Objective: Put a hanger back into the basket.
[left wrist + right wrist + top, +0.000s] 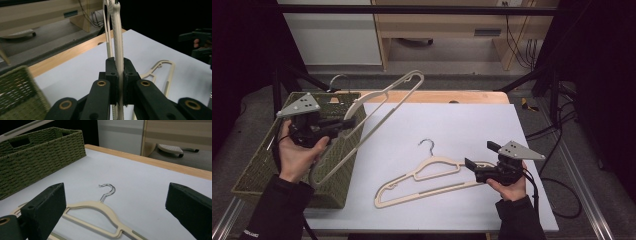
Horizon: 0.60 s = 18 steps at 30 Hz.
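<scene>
Left gripper [120, 82]: clamped on a cream hanger [377, 107], jaws pinching its flat bar; held in the air, tilted, over the near rim of the green woven basket [259, 172].
Lifted hanger: lower end down inside the basket, upper end out over the table's far edge; metal hook [337, 80] above the basket's far side.
Right gripper [472, 165]: jaws spread wide, nothing between them; low over the white tabletop [472, 125].
Second hanger [424, 180]: flat on the tabletop, hook pointing away, right end just beside the right gripper's jaws.
Progress (judged): likely hangers into basket; one partway in, not released; second untouched.
Remaining: set down first, grasp second.
</scene>
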Each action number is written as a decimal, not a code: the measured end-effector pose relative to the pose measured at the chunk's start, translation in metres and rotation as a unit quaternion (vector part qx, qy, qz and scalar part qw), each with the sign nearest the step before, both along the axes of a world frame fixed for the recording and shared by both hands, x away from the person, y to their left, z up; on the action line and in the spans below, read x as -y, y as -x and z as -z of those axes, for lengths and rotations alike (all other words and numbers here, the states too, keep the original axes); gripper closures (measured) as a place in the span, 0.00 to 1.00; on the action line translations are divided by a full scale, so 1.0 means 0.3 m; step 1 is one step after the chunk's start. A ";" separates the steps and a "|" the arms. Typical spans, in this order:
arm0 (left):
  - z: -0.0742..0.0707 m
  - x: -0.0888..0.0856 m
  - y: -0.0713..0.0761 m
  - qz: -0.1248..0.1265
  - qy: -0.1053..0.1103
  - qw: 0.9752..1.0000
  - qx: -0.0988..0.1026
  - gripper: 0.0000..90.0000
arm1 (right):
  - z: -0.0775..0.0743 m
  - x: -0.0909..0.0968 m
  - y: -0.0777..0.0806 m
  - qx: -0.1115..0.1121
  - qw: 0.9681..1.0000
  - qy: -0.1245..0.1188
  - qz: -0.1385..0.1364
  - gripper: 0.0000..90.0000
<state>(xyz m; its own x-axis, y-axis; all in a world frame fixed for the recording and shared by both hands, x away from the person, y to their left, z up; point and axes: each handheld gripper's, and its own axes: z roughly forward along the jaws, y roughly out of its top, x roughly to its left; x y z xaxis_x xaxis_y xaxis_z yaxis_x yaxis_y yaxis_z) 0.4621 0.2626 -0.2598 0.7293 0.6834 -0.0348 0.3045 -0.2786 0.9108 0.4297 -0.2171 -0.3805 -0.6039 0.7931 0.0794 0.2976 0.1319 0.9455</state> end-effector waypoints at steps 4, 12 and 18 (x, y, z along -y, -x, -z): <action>-0.003 -0.077 -0.011 -0.017 -0.005 1.000 0.000 0.95 | 0.003 -0.005 -0.003 -0.002 1.000 0.002 0.001 0.04; 0.007 -0.205 -0.033 -0.039 -0.010 0.999 -0.003 0.95 | 0.005 -0.009 -0.003 -0.001 1.000 0.001 -0.001 0.03; 0.012 -0.281 -0.044 -0.049 -0.029 0.998 -0.003 0.95 | 0.008 -0.011 -0.004 -0.002 1.000 0.005 -0.006 0.03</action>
